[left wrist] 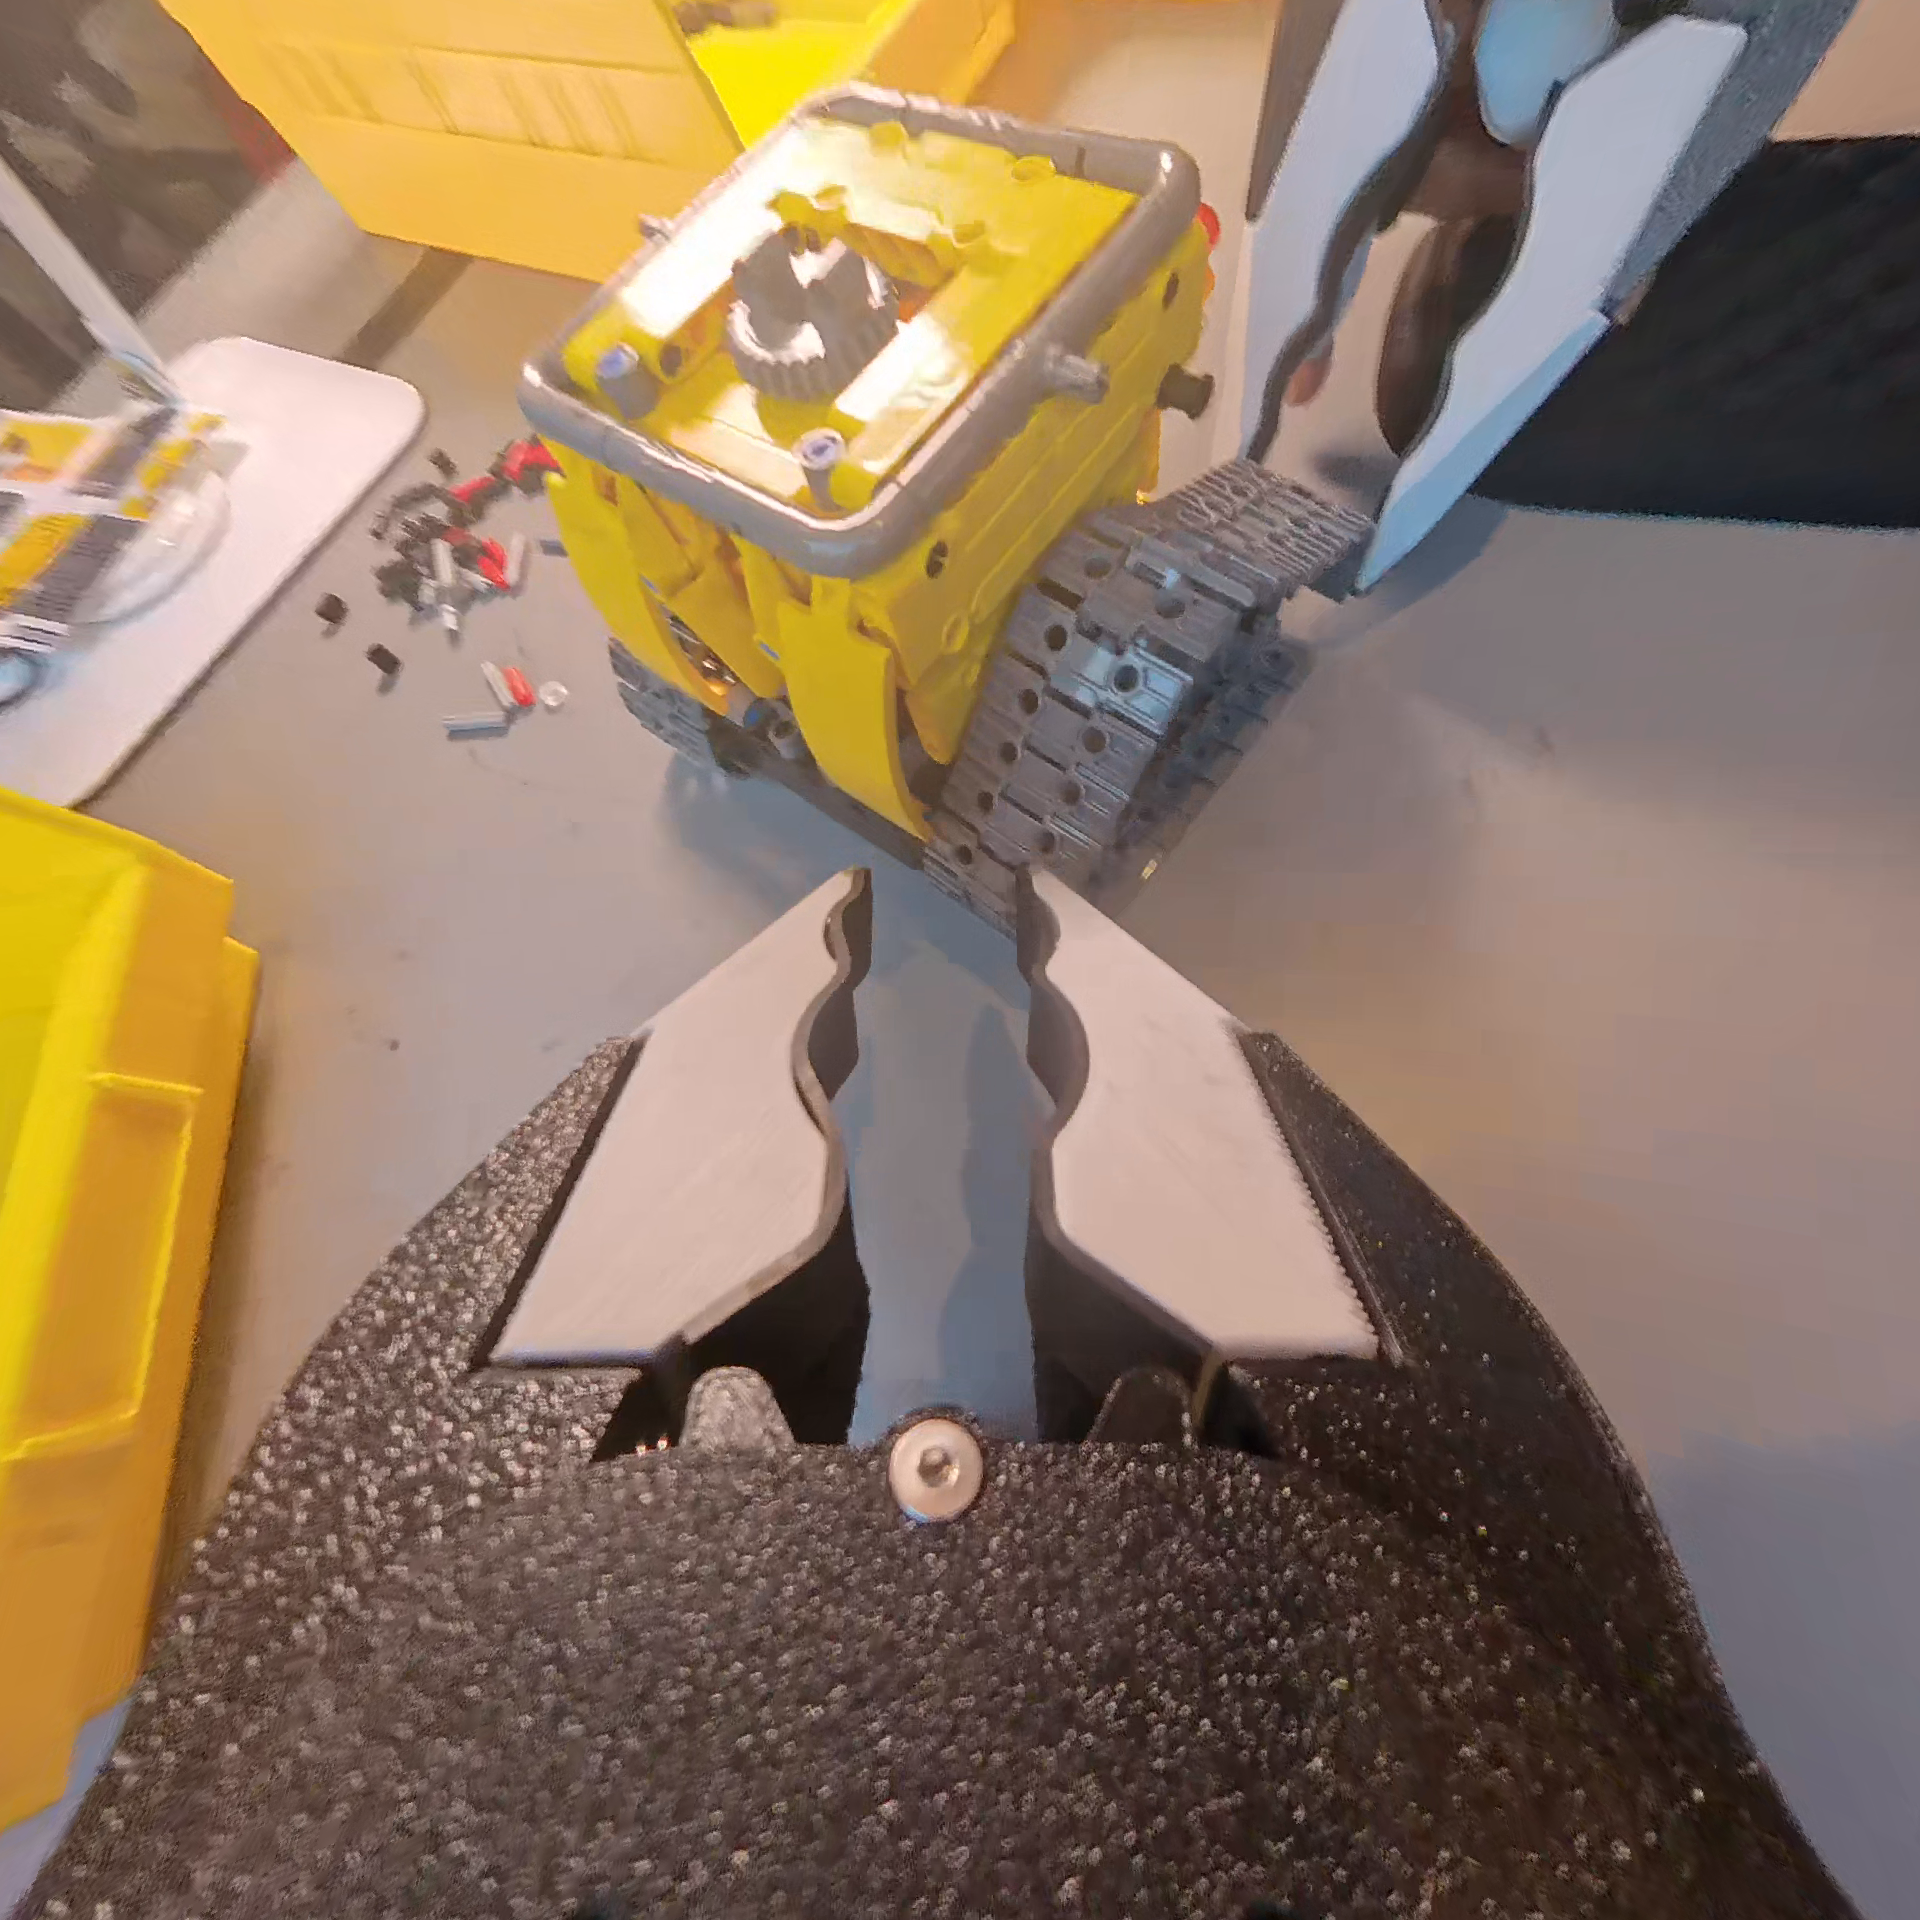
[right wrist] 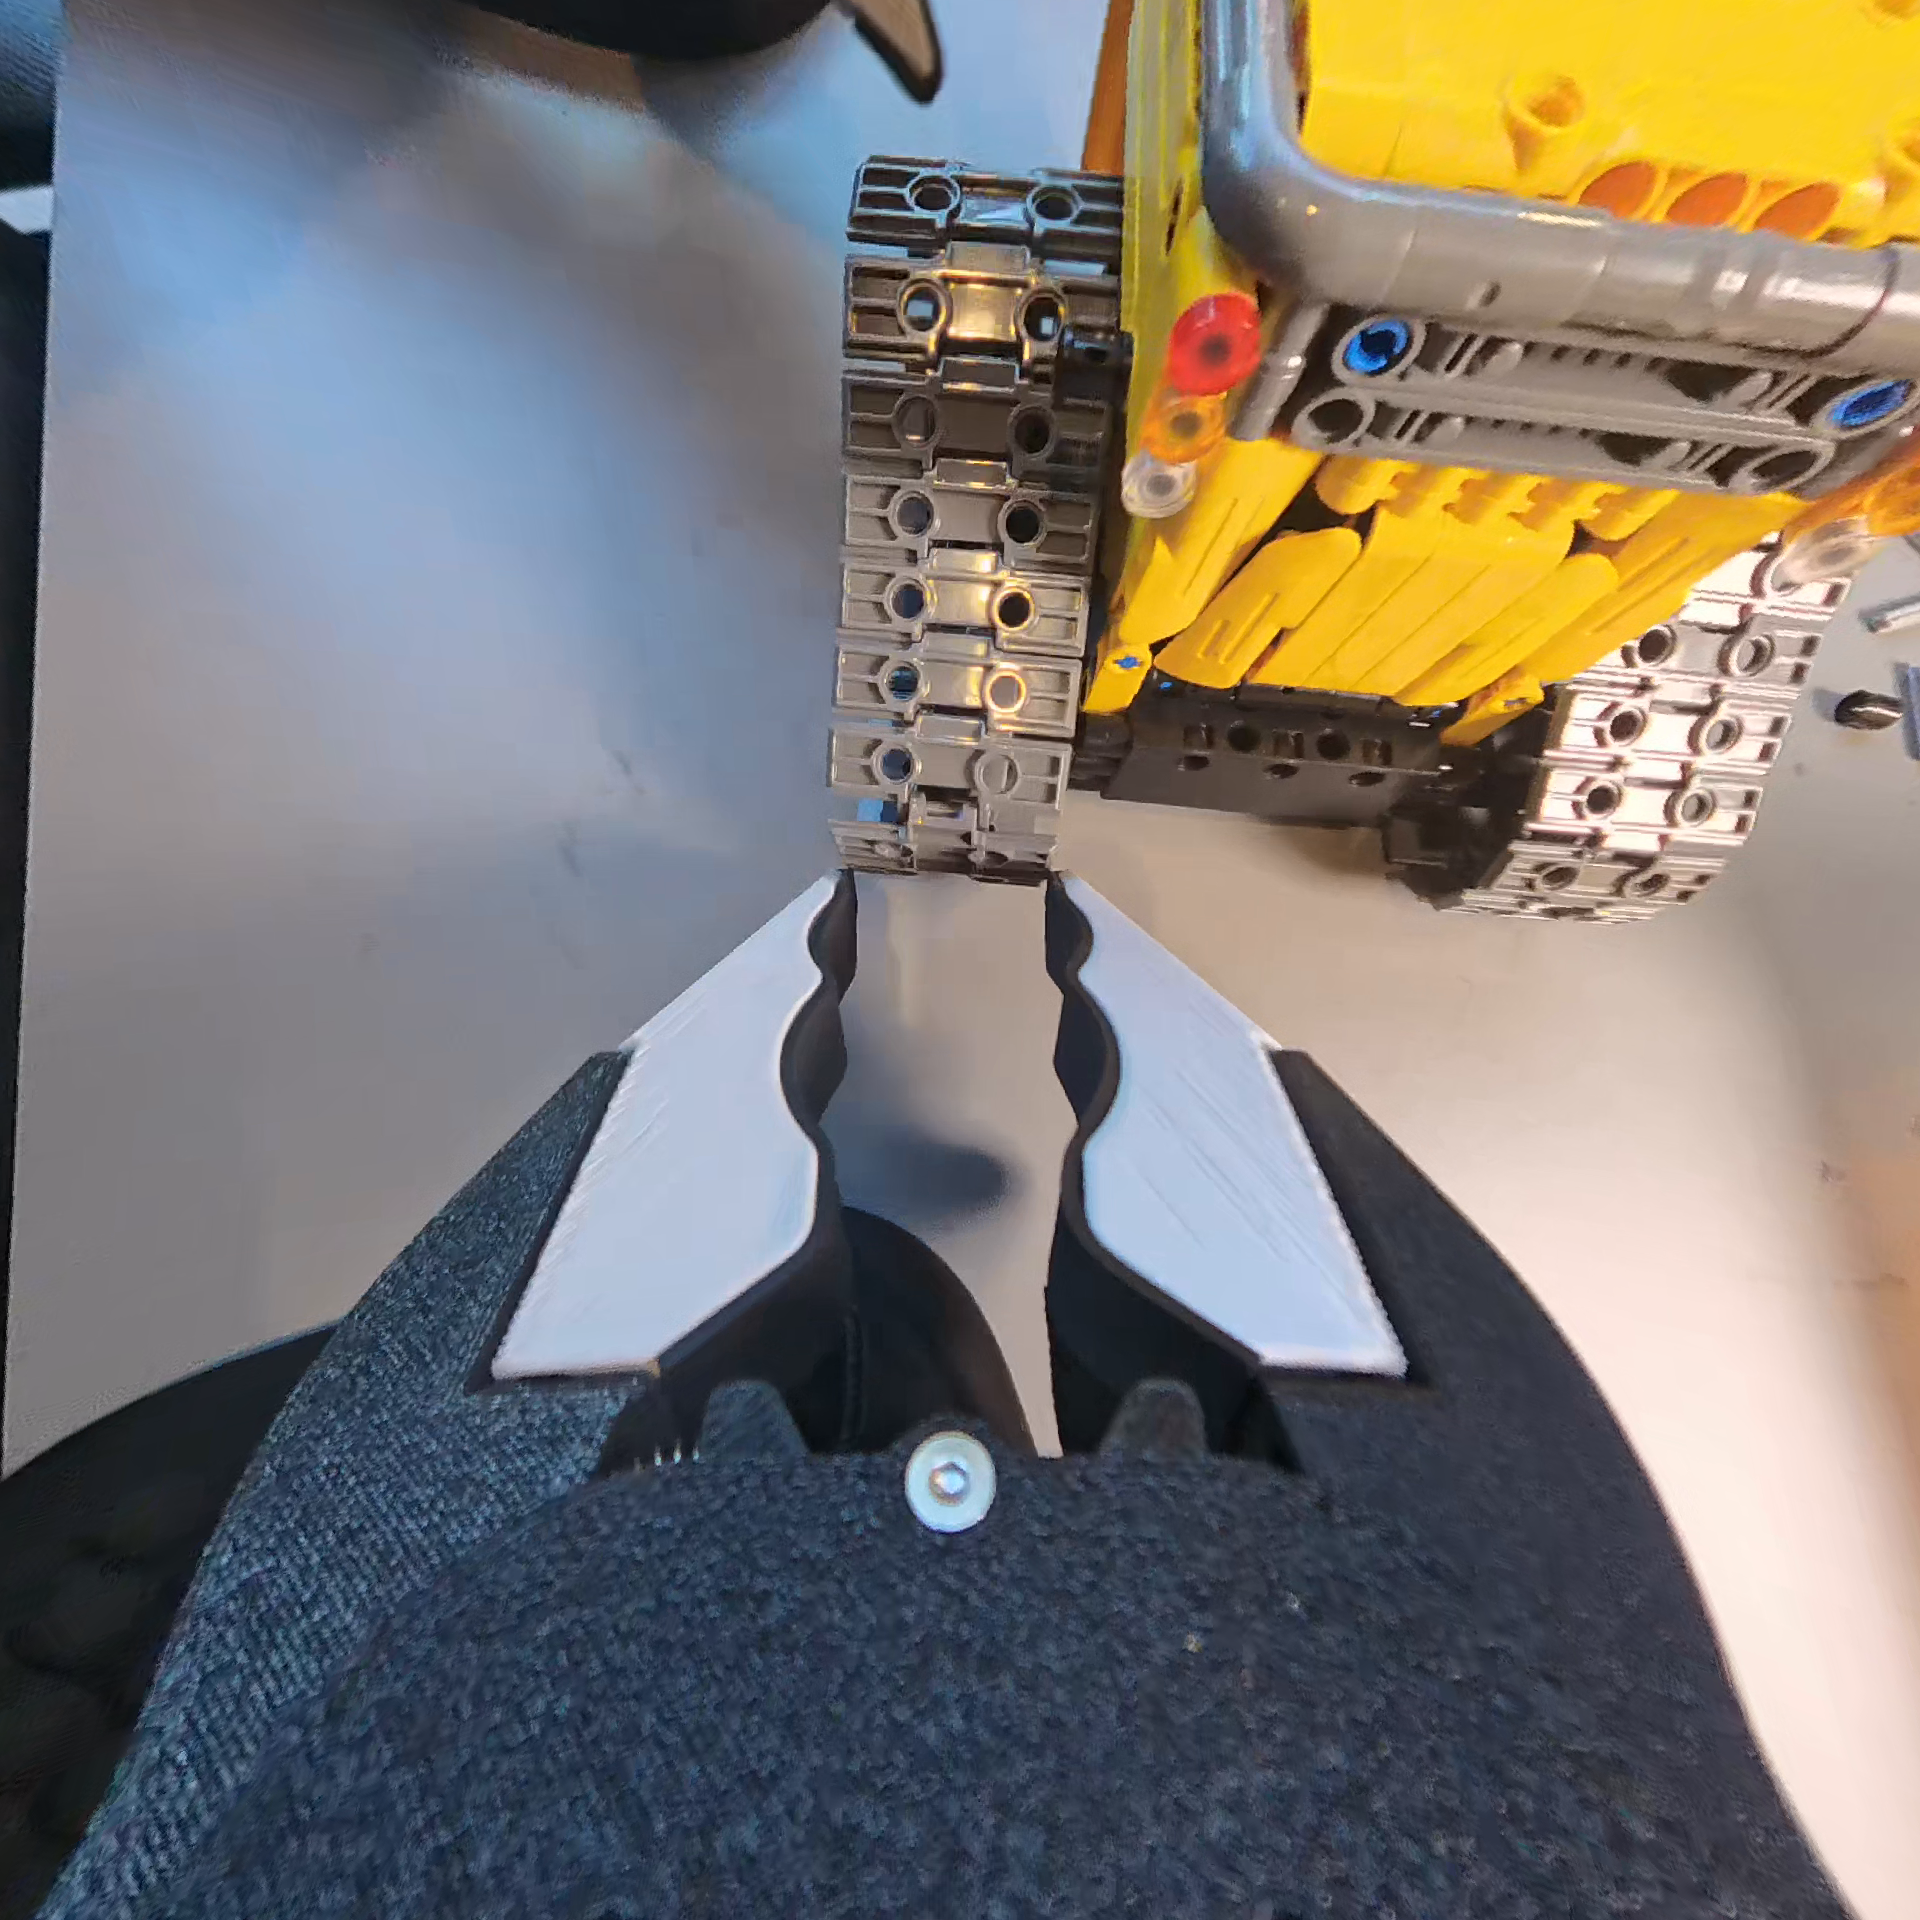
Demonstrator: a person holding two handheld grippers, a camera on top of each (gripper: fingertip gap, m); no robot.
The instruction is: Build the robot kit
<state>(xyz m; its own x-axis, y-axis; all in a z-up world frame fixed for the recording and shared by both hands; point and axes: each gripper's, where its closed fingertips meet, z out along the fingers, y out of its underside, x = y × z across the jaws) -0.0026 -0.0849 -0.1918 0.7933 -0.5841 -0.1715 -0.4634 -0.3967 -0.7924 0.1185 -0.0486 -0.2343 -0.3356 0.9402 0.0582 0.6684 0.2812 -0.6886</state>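
the left gripper (left wrist: 940,888) sits nearest the lens, its pale fingers set a little apart with nothing between them, tips poised just off the near end of a grey track (left wrist: 1081,717). that track belongs to a yellow brick-built tracked vehicle (left wrist: 862,416) standing on the grey table (left wrist: 1507,883), close ahead of both grippers. from the other side, the right gripper (right wrist: 948,881) is parted to about the width of the other track (right wrist: 966,540), its tips flanking that track's end link, seemingly in contact, though whether they pinch it cannot be told. the model's long axis runs along its two tracks, roughly from one gripper toward the other; a grey rail (left wrist: 1143,343) frames its top, where a dark gear (left wrist: 805,322) faces upward. a red stud (right wrist: 1210,338) marks the end nearest the right gripper. which end is the front cannot be told. beyond lie loose small parts (left wrist: 457,551), a white tray (left wrist: 260,499) and yellow bins (left wrist: 499,114), with another yellow bin (left wrist: 94,1143) at the left.
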